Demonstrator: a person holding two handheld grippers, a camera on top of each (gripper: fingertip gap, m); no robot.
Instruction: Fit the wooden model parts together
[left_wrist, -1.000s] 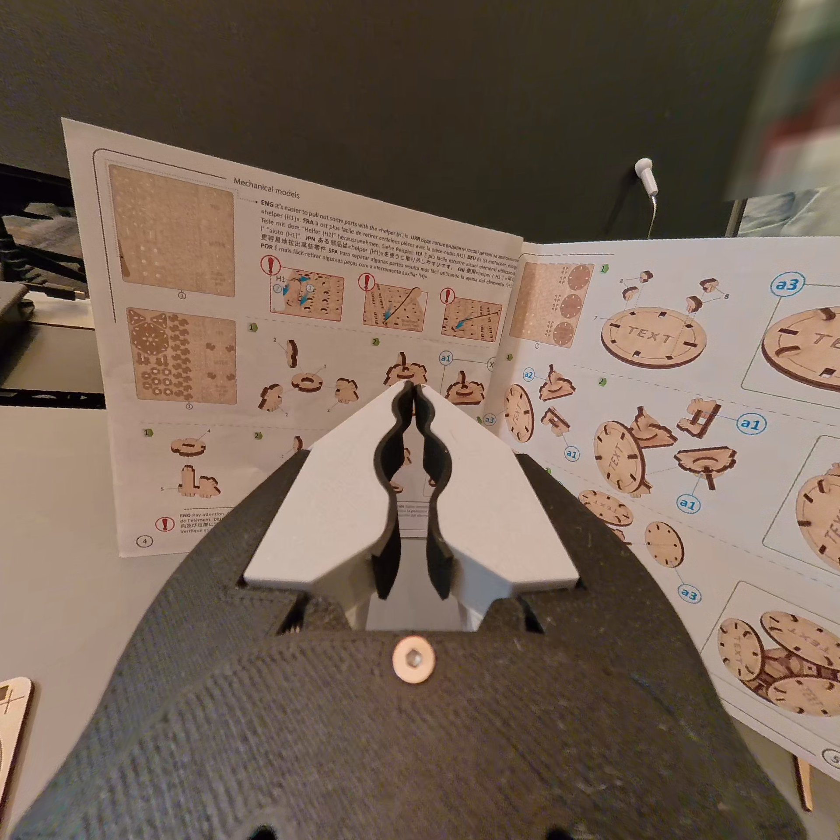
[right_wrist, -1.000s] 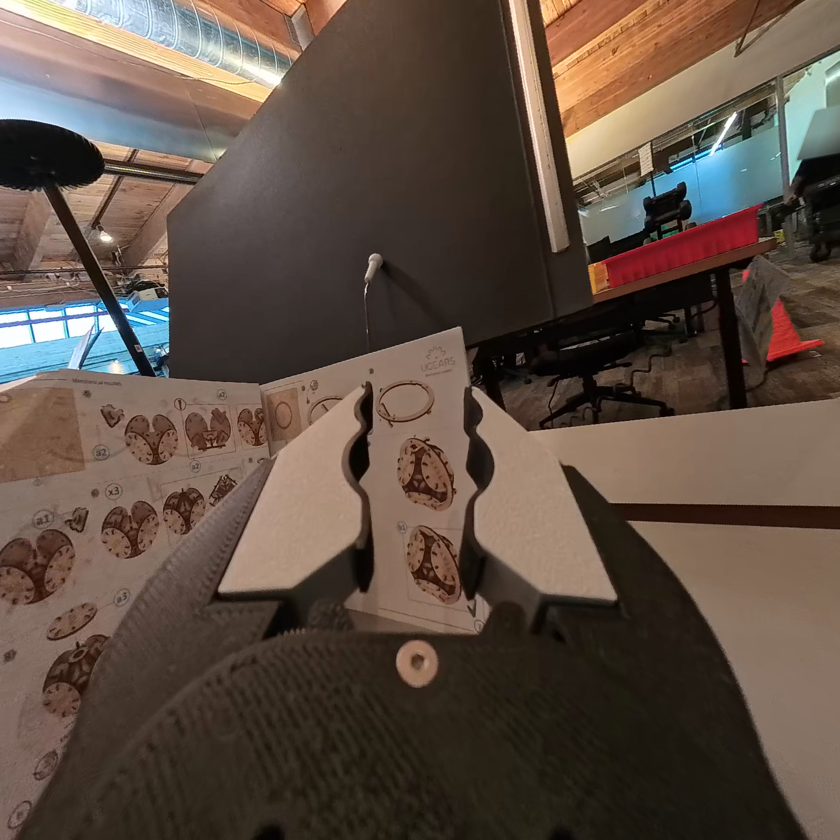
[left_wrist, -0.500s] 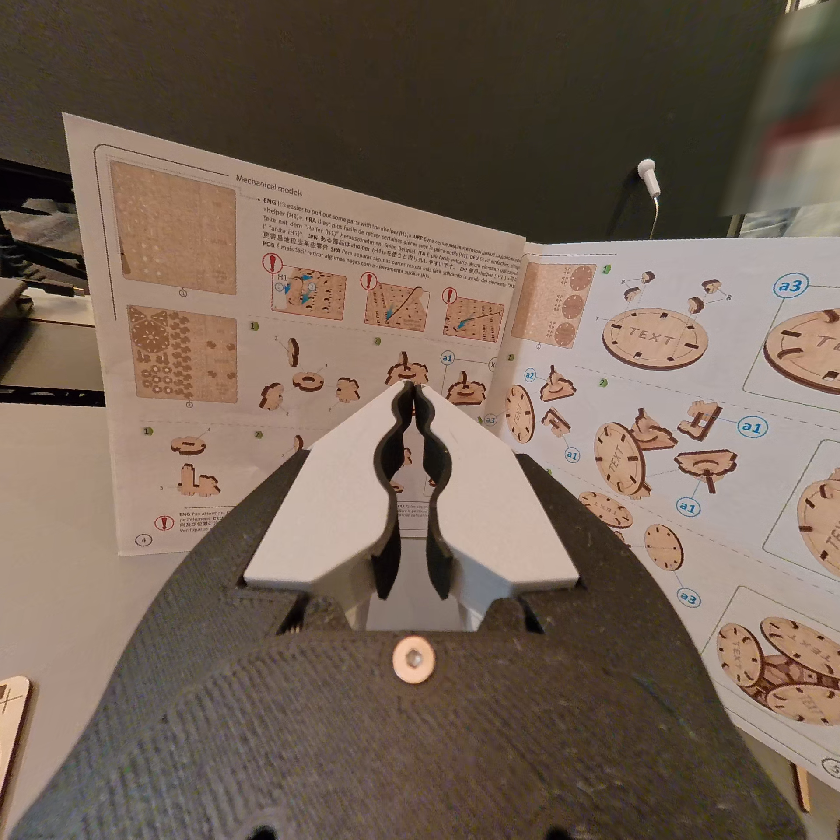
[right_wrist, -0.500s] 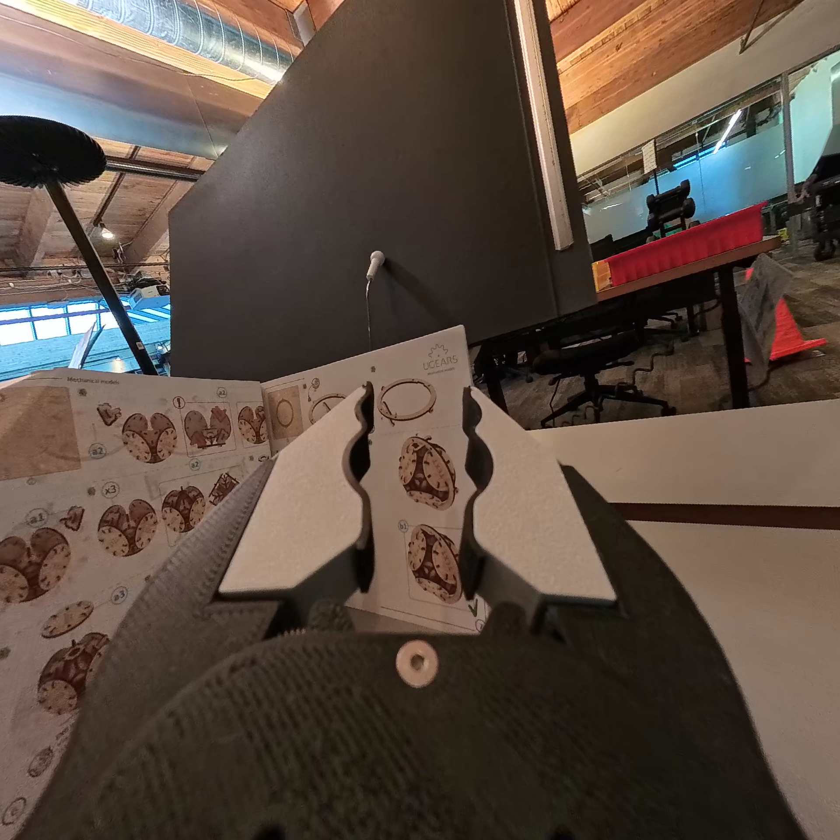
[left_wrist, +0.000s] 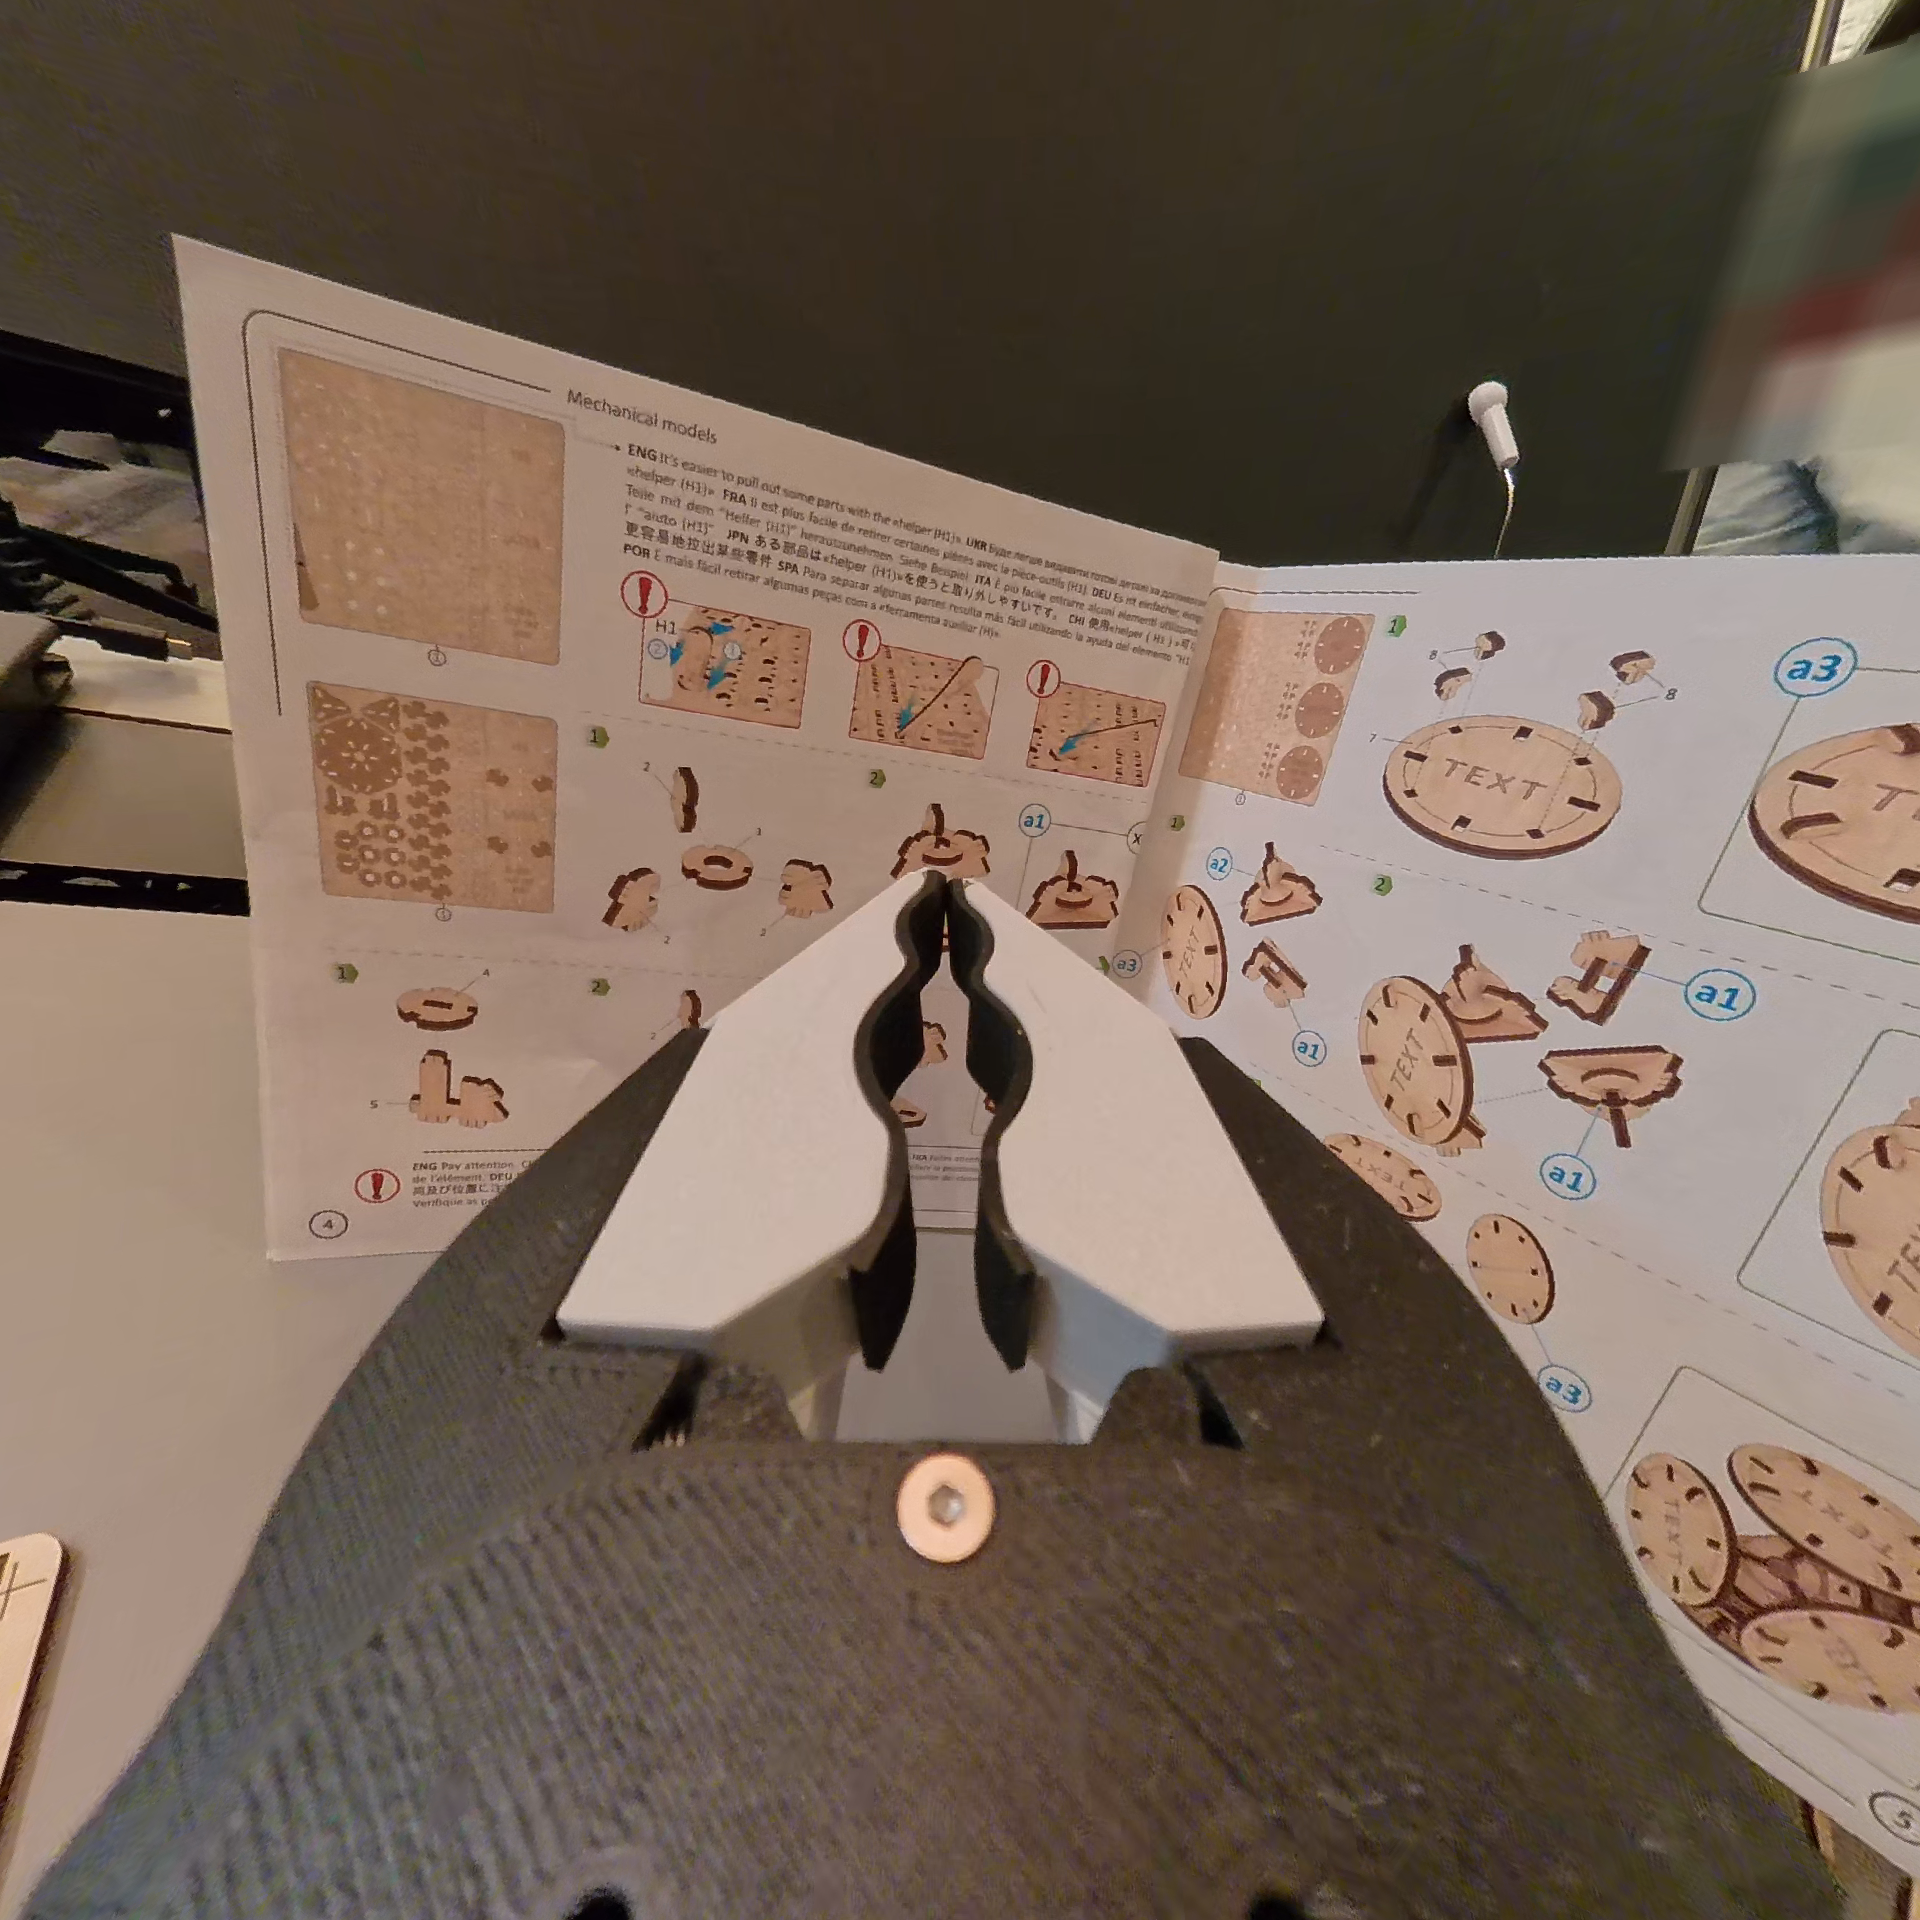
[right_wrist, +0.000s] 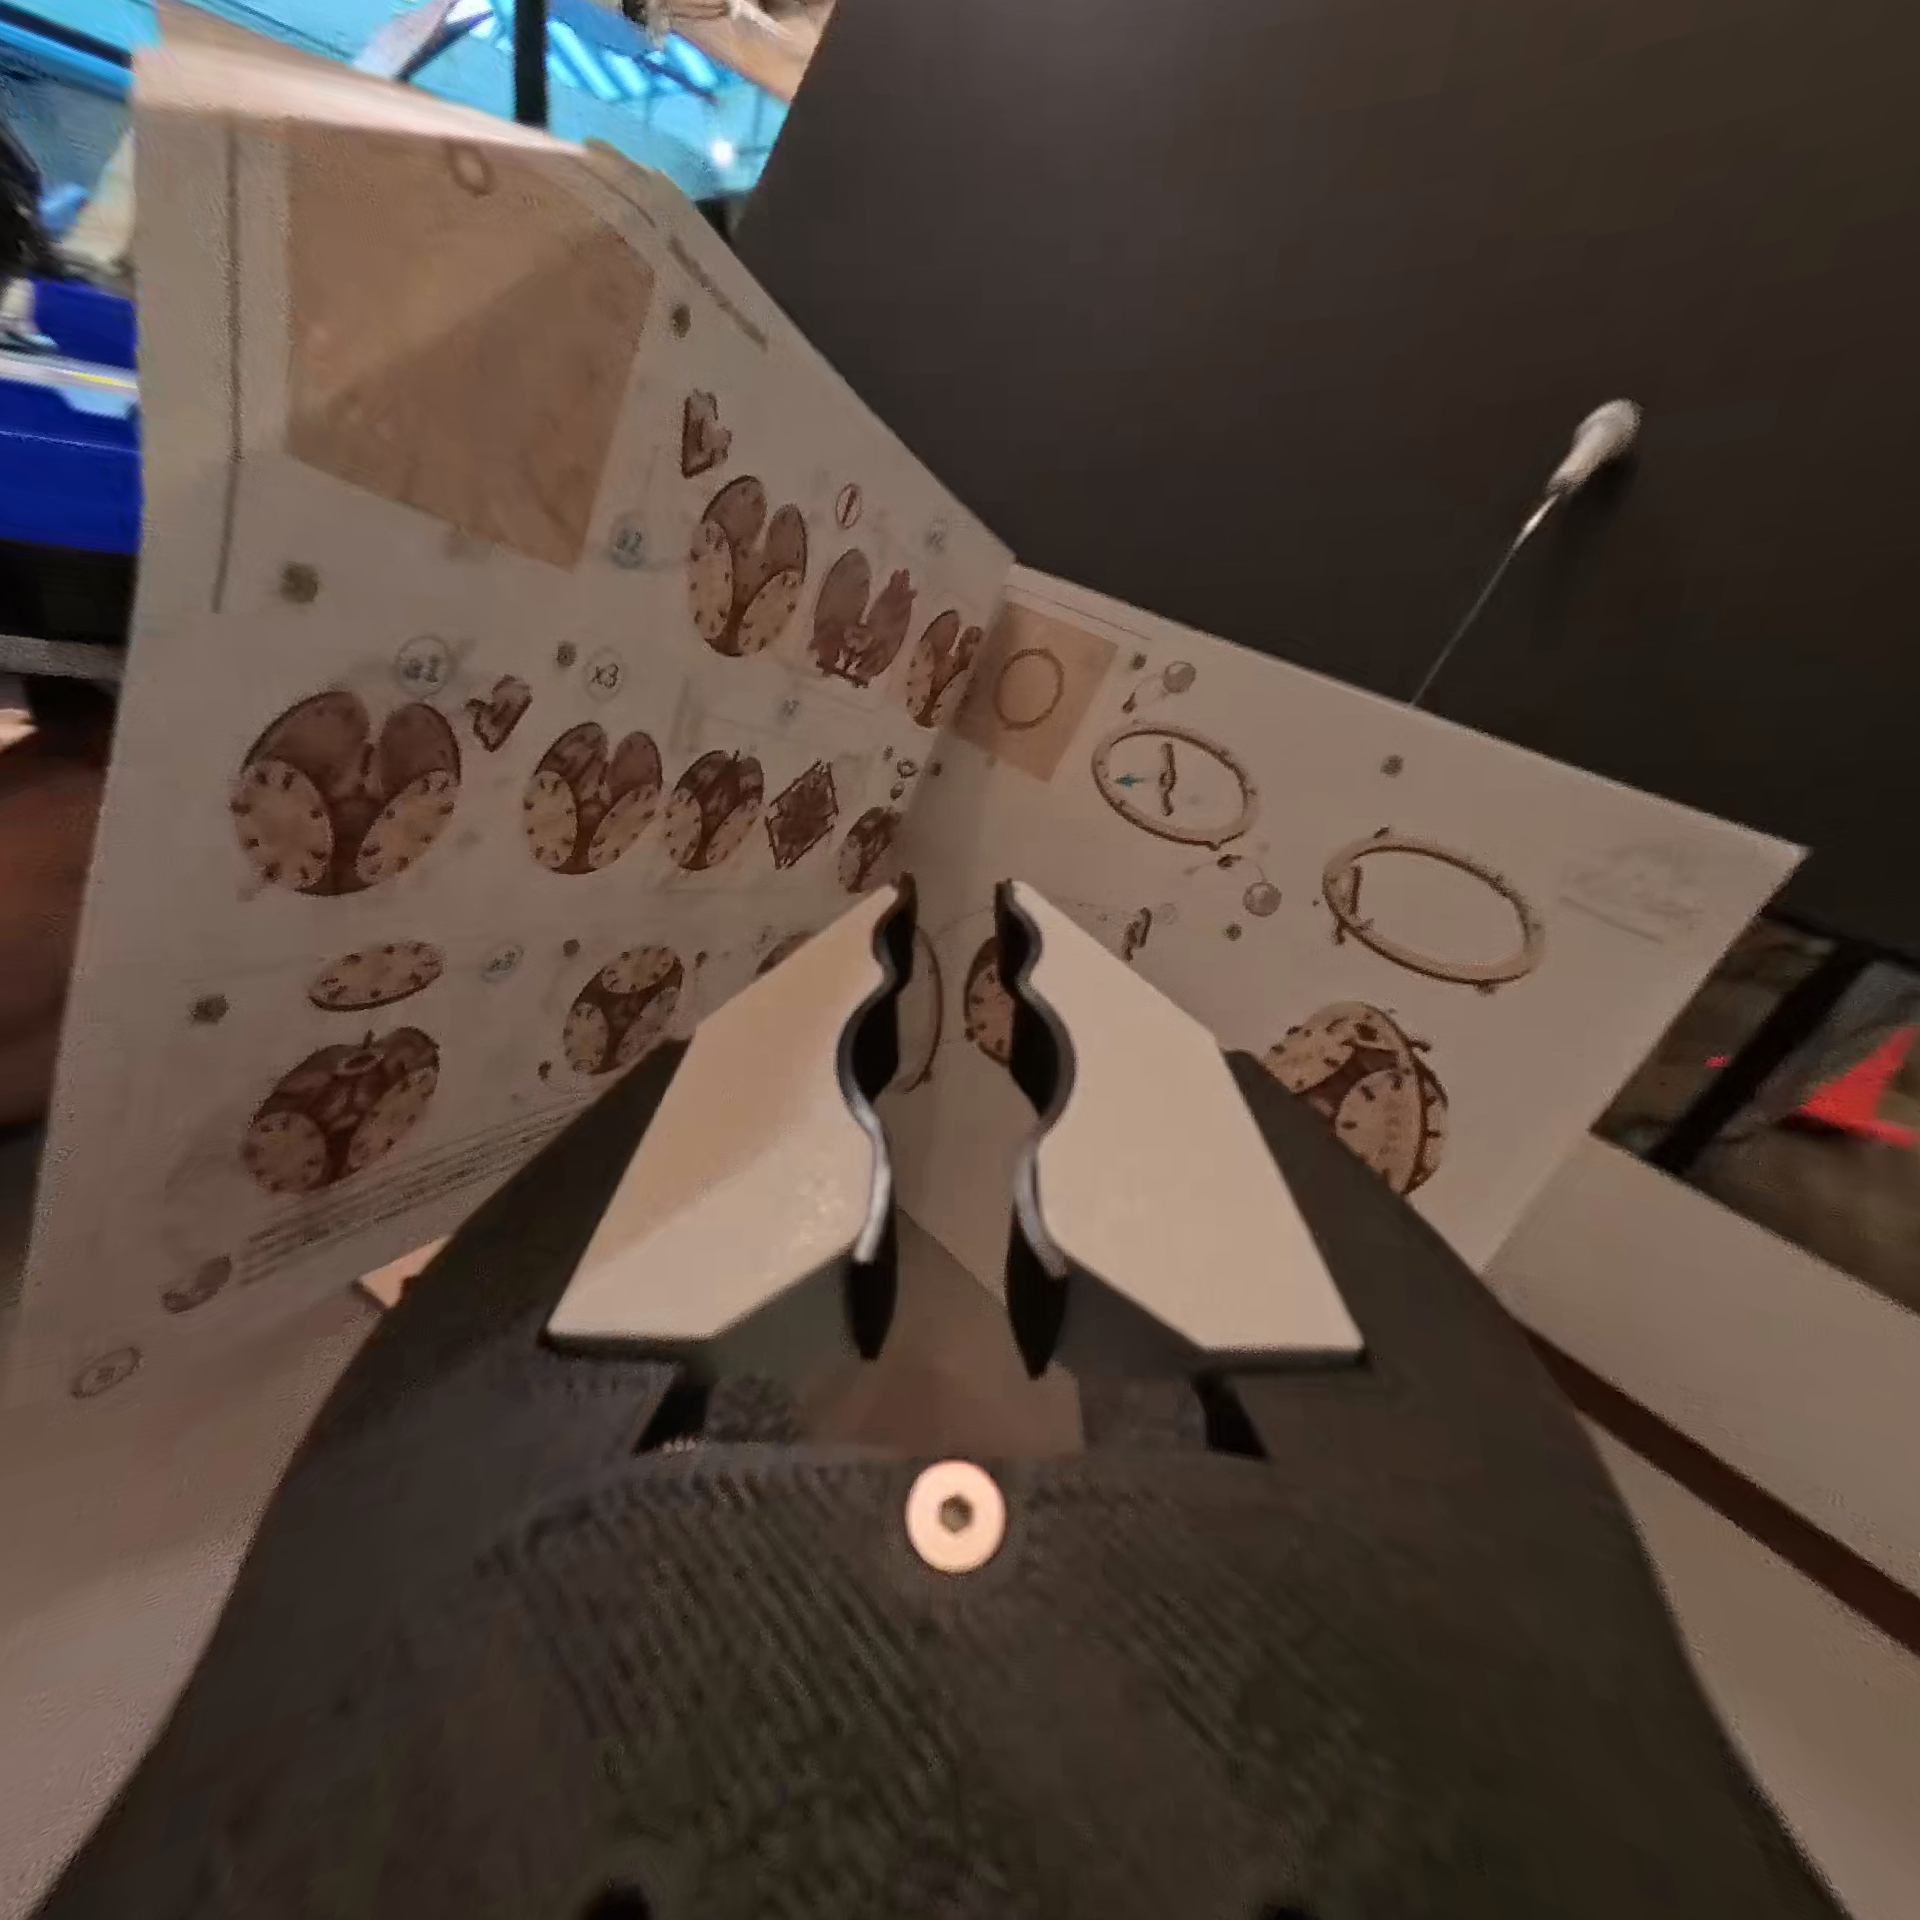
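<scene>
A pale grey table (left_wrist: 125, 1351) carries everything. At its far left edge lies a corner of a thin wooden sheet (left_wrist: 26, 1621). Behind the table stands a dark wall panel (left_wrist: 935, 208), with a small white microphone (left_wrist: 1491, 421) on a thin stalk in front of it. In the right wrist view, a bright blue area shows at upper left past the panel's edge, and a floor with something red shows at lower right.

An open instruction booklet (left_wrist: 810, 665) stands upright on the table like a tent, its fold running vertically and its pages spreading left and right toward the cameras. Its long axis runs side to side along the table. The pages show drawings of wooden parts and discs.

The left gripper (left_wrist: 943, 891) points at the booklet's left page, just left of the fold. Its tips meet with nothing between them, and it is near the page.

The right gripper (right_wrist: 951, 899) points at another fold of the booklet (right_wrist: 1351, 831). Its fingers stand slightly apart and hold nothing; the view is blurred.
</scene>
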